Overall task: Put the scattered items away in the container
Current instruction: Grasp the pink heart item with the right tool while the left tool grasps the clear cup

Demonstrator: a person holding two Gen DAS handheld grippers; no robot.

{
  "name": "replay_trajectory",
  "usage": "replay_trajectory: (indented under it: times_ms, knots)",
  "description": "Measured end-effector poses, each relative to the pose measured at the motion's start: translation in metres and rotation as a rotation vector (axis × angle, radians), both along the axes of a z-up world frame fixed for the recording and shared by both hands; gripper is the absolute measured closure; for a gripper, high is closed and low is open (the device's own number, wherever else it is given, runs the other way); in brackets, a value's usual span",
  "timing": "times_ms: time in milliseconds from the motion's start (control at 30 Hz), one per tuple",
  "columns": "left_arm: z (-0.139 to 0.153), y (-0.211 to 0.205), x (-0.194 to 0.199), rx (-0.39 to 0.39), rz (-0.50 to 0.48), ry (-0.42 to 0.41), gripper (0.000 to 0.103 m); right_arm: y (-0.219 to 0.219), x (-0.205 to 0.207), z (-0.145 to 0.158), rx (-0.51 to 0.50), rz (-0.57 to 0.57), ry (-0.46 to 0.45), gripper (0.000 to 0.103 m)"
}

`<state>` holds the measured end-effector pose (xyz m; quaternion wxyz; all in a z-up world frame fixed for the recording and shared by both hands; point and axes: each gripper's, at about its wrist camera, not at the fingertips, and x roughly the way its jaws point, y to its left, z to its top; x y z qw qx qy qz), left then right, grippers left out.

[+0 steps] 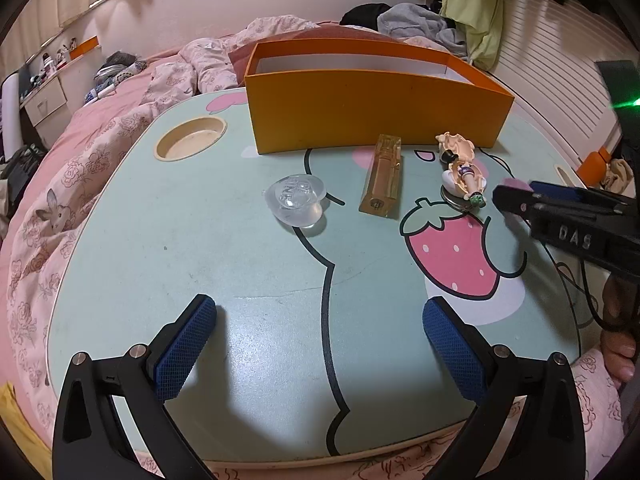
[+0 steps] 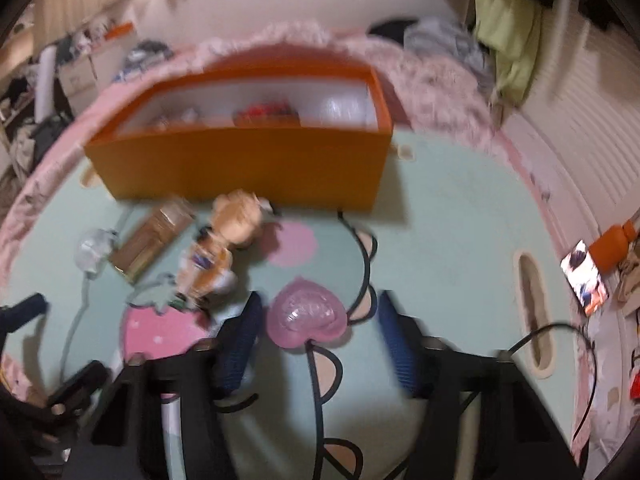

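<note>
Between the right gripper's (image 2: 316, 332) wide-spread fingers lies a pink heart (image 2: 306, 318) — a translucent, glossy plastic shell, rounded on top, resting on the desk (image 2: 440, 208) and not yet touched by either blue pad, though it sits nearer the left one. It looks light and hard, likely slippery on its domed face; the safer hold would be across its two flat-ish flanks, low down, with gentle pressure so it does not squirt out. The view is blurred, so finer detail is lost.

The left gripper (image 1: 320, 344) is also spread wide and holds nothing, with only bare desk between its ribbed pads. Well beyond its fingertips lies a clear heart (image 1: 296, 204) of the same moulded shape, then an amber rectangular bottle (image 1: 382, 176) — stiff, smooth, probably glass and breakable — and a small figurine (image 1: 460, 170), thin-limbed and awkward to pinch. Farthest out stands the orange box (image 1: 376, 120), stiff-walled and open-topped — some things already lie inside it.
</note>
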<state>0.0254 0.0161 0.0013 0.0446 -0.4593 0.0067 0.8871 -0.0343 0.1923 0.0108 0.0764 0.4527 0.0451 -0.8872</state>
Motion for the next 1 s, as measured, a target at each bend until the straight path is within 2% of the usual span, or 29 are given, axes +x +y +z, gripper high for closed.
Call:
replay_trajectory:
  times_ms: [133,267,300,400,467,600,700,767,800,867,1000]
  knots:
    - [0.002,-0.001,0.002,0.016,0.0,0.005,0.0,0.008,0.009,0.001,-0.054,-0.003,0.031,0.066]
    - [0.011,-0.018,0.005,0.155,0.001,0.023,0.0,0.019,0.023,0.003,-0.135,-0.02,0.075,0.066]
    - [0.014,-0.021,0.006,0.169,0.007,0.033,0.0,0.022,0.026,0.005,-0.156,-0.025,0.087,0.066]
    - [0.026,-0.025,0.0,0.117,0.041,0.093,0.0,0.023,0.029,0.009,-0.193,-0.029,0.098,0.066]
    - [0.029,-0.026,-0.014,0.08,0.032,0.095,0.001,0.022,0.027,0.008,-0.194,-0.03,0.089,0.066]
    - [0.021,-0.027,-0.041,0.027,0.029,0.064,0.023,0.02,0.028,0.008,-0.189,-0.026,0.089,0.066]
    - [0.013,-0.028,-0.052,0.027,0.017,0.043,0.029,0.022,0.03,0.007,-0.191,-0.026,0.084,0.066]
    - [0.006,-0.026,-0.059,0.029,-0.002,0.028,0.046,0.023,0.029,0.006,-0.193,-0.027,0.079,0.066]
    - [0.007,-0.024,-0.058,0.004,-0.008,0.052,0.063,0.023,0.029,0.006,-0.194,-0.028,0.079,0.066]
    - [0.011,-0.026,-0.055,0.04,-0.016,0.056,0.065,0.024,0.03,0.008,-0.193,-0.029,0.089,0.066]
    - [0.038,-0.031,-0.029,0.074,0.002,0.16,0.064,0.021,0.032,0.012,-0.168,-0.026,0.12,0.066]
